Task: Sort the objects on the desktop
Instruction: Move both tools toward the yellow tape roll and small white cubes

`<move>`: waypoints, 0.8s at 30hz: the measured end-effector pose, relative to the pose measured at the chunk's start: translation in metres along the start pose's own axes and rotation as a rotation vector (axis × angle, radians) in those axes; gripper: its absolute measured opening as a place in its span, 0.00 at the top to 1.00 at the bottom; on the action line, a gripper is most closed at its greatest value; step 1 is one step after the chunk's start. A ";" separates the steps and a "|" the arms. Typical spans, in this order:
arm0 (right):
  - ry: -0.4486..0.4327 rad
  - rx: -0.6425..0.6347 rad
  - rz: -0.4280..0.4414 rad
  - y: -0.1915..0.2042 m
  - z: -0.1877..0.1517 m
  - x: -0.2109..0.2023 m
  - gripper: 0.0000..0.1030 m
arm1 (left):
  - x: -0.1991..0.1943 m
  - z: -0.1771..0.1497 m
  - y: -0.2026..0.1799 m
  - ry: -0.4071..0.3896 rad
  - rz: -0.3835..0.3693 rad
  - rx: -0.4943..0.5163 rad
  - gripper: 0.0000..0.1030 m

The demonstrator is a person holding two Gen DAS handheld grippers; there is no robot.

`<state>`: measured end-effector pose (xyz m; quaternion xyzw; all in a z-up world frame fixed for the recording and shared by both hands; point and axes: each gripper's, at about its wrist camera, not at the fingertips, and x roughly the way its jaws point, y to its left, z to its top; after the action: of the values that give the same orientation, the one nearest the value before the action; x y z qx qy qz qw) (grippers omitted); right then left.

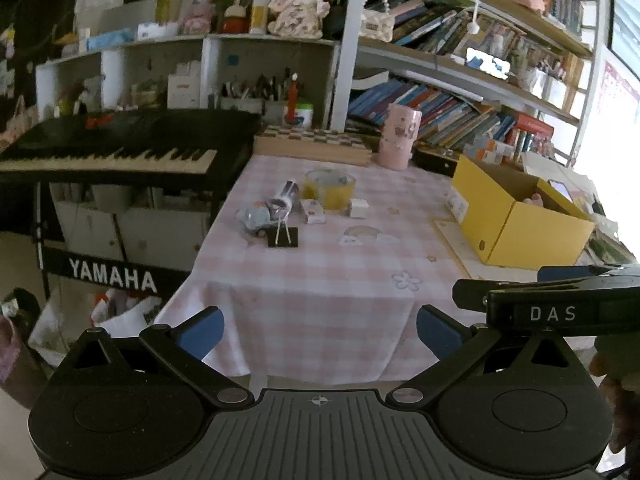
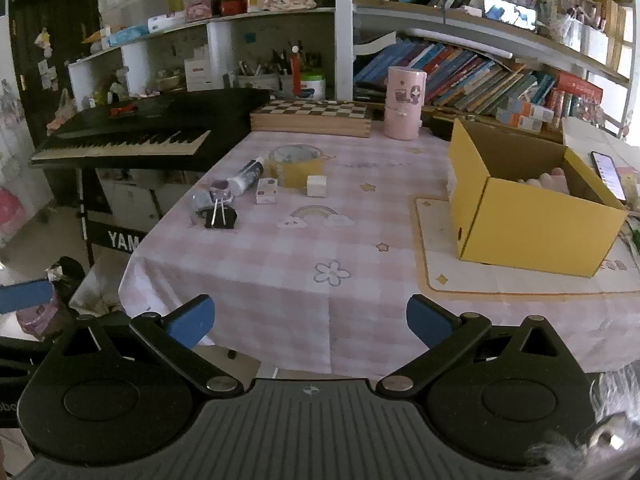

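Observation:
A cluster of small objects lies at the far left of the pink checked tablecloth: a black binder clip, a yellow tape roll, a dark tube, a small pink box and a white cube. They also show in the left wrist view: clip, tape roll, toy car. An open yellow box stands at the right. My left gripper and right gripper are both open and empty, hovering before the table's near edge.
A Yamaha keyboard stands left of the table. A chessboard box and a pink cylinder stand at the back edge. Bookshelves fill the wall behind. A phone lies right of the yellow box.

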<state>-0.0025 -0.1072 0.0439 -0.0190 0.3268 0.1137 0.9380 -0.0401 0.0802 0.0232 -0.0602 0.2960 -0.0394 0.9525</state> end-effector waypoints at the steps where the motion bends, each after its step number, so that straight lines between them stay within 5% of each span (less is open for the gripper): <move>1: -0.002 -0.001 0.004 0.001 0.001 0.001 0.00 | 0.001 0.001 0.002 0.003 -0.004 -0.013 0.00; 24: -0.060 -0.030 0.022 -0.007 0.048 0.064 0.01 | 0.057 0.032 0.009 -0.011 0.005 -0.033 0.00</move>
<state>0.0764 -0.0958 0.0419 -0.0261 0.2971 0.1295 0.9457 0.0252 0.0859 0.0159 -0.0754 0.2915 -0.0320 0.9530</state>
